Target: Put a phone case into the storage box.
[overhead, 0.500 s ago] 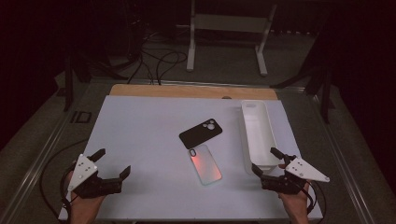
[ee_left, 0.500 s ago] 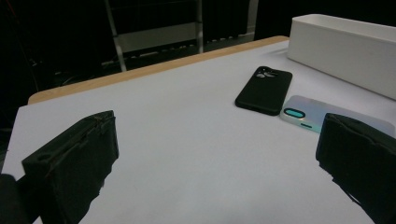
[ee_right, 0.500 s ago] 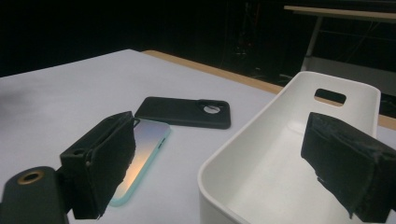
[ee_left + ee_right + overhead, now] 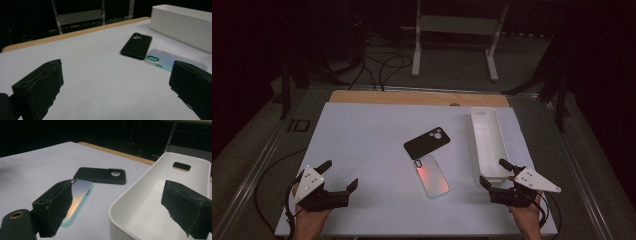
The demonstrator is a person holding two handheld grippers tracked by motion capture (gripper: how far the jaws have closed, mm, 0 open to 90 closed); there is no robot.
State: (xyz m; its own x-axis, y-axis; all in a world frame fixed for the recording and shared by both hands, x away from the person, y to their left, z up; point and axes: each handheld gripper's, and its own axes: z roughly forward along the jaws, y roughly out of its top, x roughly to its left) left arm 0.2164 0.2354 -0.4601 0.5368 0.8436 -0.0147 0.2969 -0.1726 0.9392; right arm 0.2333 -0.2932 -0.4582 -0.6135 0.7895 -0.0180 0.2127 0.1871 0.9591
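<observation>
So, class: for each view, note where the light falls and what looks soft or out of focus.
High view: the white table is lit and the room behind is nearly black; a reddish glow sits on the pale case. Left gripper view: the near jaws are soft, the black case fairly sharp. Right gripper view: the bin is bright, the near jaws blurred.

Dark room, dim light. White tabletop (image 4: pixel 377 135) with wooden far edge (image 4: pixel 412 97). Beyond it, grey floor (image 4: pixel 452 75), white metal stand (image 4: pixel 457 25), black cables (image 4: pixel 382 65). Dark frame legs (image 4: pixel 287 85) at sides.
</observation>
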